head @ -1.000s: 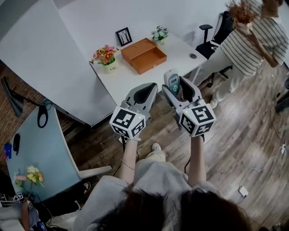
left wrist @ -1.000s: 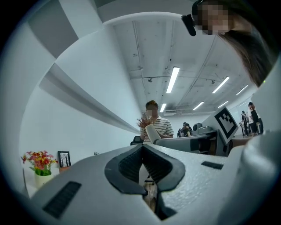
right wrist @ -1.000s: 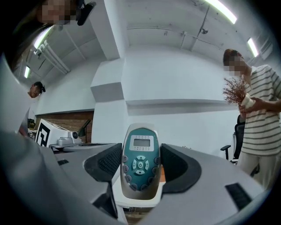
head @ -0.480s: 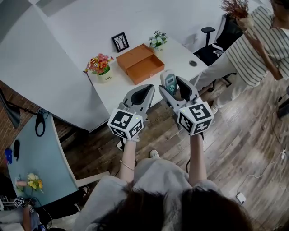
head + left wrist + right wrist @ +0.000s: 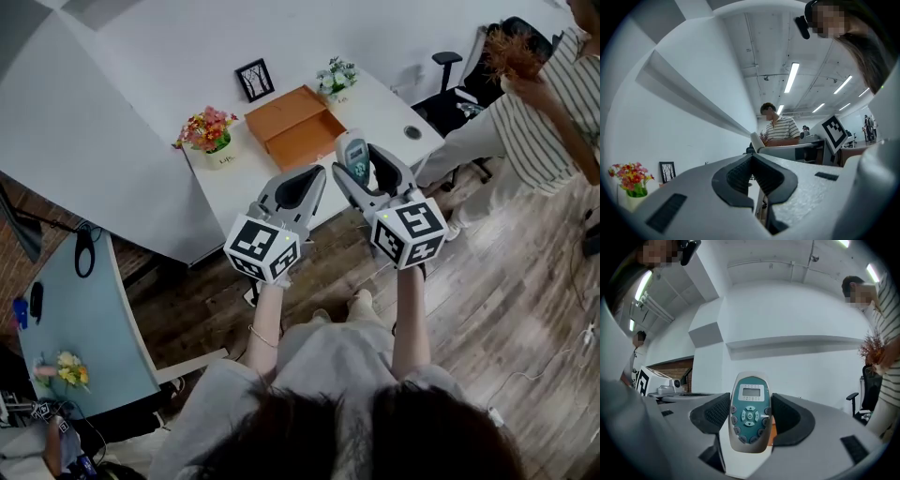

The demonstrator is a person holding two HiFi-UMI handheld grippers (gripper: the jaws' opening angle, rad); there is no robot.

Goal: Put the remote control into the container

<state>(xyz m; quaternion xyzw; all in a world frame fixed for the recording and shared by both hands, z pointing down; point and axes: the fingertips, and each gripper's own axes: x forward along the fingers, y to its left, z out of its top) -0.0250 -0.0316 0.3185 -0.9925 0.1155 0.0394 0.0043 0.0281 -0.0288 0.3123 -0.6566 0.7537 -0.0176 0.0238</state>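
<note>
Since the frame half a second back, both my tools have crept forward over the near edge of the white surface (image 5: pixel 386 108). The open wooden box (image 5: pixel 298 127) now sits closer to the tip of what I carry.

My right tool (image 5: pixel 364 174) is clamped on the remote control (image 5: pixel 750 413), one pad on each long side and the button face turned up toward me. Its display end sticks out past the jaw tips, so its long axis runs along the tool toward 12 o'clock. The remote is held in the air, not yet over the box and touching nothing else.

My left tool (image 5: pixel 302 189) has its pads brought together with nothing between them. It hangs just beside the right one, at its 9 o'clock.

What matters next is the offset — from the remote's tip the box lies at about 11 o'clock, near but a little to the left. The box's long side runs roughly from 8 to 2 o'clock, so the remote lies across it. I judge I'll need to carry the right tool forward and left, and turn the remote clockwise to line up with the tray, before letting go. A pot of bright flowers (image 5: pixel 210 131) stands at the box's 9 o'clock, clear of that path.
</note>
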